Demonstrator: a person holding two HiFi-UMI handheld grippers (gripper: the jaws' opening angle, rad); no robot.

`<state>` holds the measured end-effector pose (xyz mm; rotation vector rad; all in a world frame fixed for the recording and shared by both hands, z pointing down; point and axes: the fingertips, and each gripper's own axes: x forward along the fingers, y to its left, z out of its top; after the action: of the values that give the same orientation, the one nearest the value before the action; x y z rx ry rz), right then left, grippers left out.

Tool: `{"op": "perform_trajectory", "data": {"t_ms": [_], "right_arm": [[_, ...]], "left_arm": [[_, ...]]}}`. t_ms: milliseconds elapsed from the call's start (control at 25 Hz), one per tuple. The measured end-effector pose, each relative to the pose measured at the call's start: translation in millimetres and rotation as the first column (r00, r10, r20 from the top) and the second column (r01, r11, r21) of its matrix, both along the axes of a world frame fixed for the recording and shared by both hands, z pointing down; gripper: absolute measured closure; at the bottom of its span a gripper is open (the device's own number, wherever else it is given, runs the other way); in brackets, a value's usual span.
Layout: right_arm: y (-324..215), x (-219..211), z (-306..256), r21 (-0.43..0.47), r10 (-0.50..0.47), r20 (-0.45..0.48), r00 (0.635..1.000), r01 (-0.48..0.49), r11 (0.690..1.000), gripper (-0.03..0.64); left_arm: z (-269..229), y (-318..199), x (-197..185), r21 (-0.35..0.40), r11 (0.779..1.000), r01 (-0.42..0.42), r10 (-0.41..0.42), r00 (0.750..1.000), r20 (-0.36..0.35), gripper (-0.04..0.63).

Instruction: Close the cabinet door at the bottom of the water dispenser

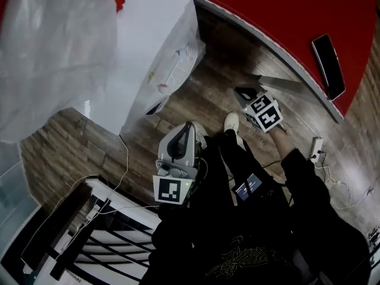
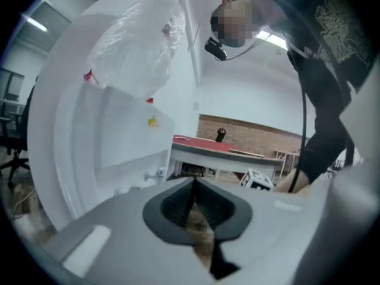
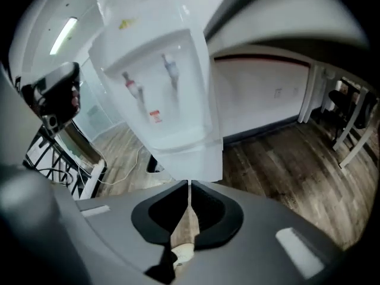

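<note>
The white water dispenser (image 1: 148,52) stands at the upper left in the head view, its bottle wrapped in clear plastic (image 1: 53,52). In the right gripper view the dispenser (image 3: 166,100) faces me with two taps, and its lower cabinet front (image 3: 193,156) looks flat and flush. My right gripper (image 3: 189,189) is shut on nothing and sits a short way back from that front. My left gripper (image 2: 193,186) is also shut and empty, beside the dispenser's side (image 2: 113,141). In the head view the left gripper (image 1: 187,128) and right gripper (image 1: 244,92) hover over the wooden floor.
A red table (image 1: 285,16) curves along the upper right with a dark phone (image 1: 328,64) on it. A black-and-white rack (image 1: 89,236) stands at the lower left, with white cables (image 1: 124,159) on the floor. A power strip (image 1: 316,147) lies at the right. The person's shoe (image 1: 230,122) is between the grippers.
</note>
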<state>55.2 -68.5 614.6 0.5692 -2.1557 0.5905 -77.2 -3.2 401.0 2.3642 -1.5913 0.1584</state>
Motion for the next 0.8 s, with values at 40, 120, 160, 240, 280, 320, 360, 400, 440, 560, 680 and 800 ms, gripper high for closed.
{"op": "perform_trajectory", "data": {"t_ms": [40, 120, 160, 240, 280, 320, 360, 400, 440, 560, 680, 800], "right_arm": [[13.6, 0.7, -26.9, 0.005, 0.017, 0.029, 0.999, -0.018, 1.0, 0.605], [26.1, 1.0, -80.3, 0.025, 0.059, 0.083, 0.995, -0.061, 0.998, 0.615], [25.9, 1.5, -104.2, 0.047, 0.073, 0.098, 0.993, -0.078, 0.996, 0.615], [21.6, 0.9, -144.4, 0.093, 0.097, 0.115, 0.989, -0.107, 0.99, 0.617], [19.4, -0.5, -163.5, 0.111, 0.114, 0.132, 0.985, -0.128, 0.985, 0.617], [17.6, -1.4, -184.3, 0.133, 0.133, 0.156, 0.979, -0.154, 0.979, 0.617], [16.9, -1.3, -207.0, 0.162, 0.15, 0.181, 0.972, -0.18, 0.97, 0.617], [17.2, -0.8, -231.5, 0.198, 0.164, 0.205, 0.965, -0.205, 0.959, 0.617], [18.3, -1.3, -258.1, 0.239, 0.174, 0.235, 0.956, -0.23, 0.943, 0.617], [25.2, -11.6, -348.6, 0.374, 0.158, 0.369, 0.916, -0.302, 0.877, 0.617], [39.9, -26.4, -417.7, 0.486, 0.084, 0.426, 0.901, -0.306, 0.818, 0.615], [55.0, -33.7, -462.4, 0.546, 0.025, 0.476, 0.879, -0.317, 0.775, 0.617]], "left_arm": [[-15.2, 4.6, 3.4, 0.003, 1.0, -0.009, 0.009, 1.0, 0.012, 0.586], [-41.6, 7.3, 5.9, 0.012, 1.0, -0.007, 0.006, 0.999, 0.039, 0.586], [-52.2, 5.8, 4.4, 0.016, 1.0, 0.006, -0.007, 0.998, 0.055, 0.588], [-68.4, 2.3, -4.6, 0.015, 0.999, 0.051, -0.052, 0.994, 0.098, 0.588], [-75.3, 2.2, -11.5, 0.013, 0.997, 0.081, -0.082, 0.989, 0.122, 0.588], [-83.1, 3.9, -18.5, 0.011, 0.994, 0.111, -0.112, 0.984, 0.141, 0.588], [-93.0, 6.9, -24.0, 0.012, 0.99, 0.137, -0.138, 0.979, 0.152, 0.588], [-105.8, 10.2, -27.2, 0.017, 0.988, 0.154, -0.155, 0.976, 0.155, 0.588], [-120.9, 12.9, -28.5, 0.029, 0.987, 0.16, -0.163, 0.974, 0.156, 0.588], [-175.6, 16.7, -28.7, 0.083, 0.989, 0.123, -0.135, 0.98, 0.149, 0.588], [-232.3, 20.2, -32.4, 0.147, 0.984, 0.096, -0.11, 0.99, 0.089, 0.588], [-258.1, 23.2, -41.0, 0.171, 0.975, 0.141, -0.16, 0.982, 0.102, 0.588]]}}
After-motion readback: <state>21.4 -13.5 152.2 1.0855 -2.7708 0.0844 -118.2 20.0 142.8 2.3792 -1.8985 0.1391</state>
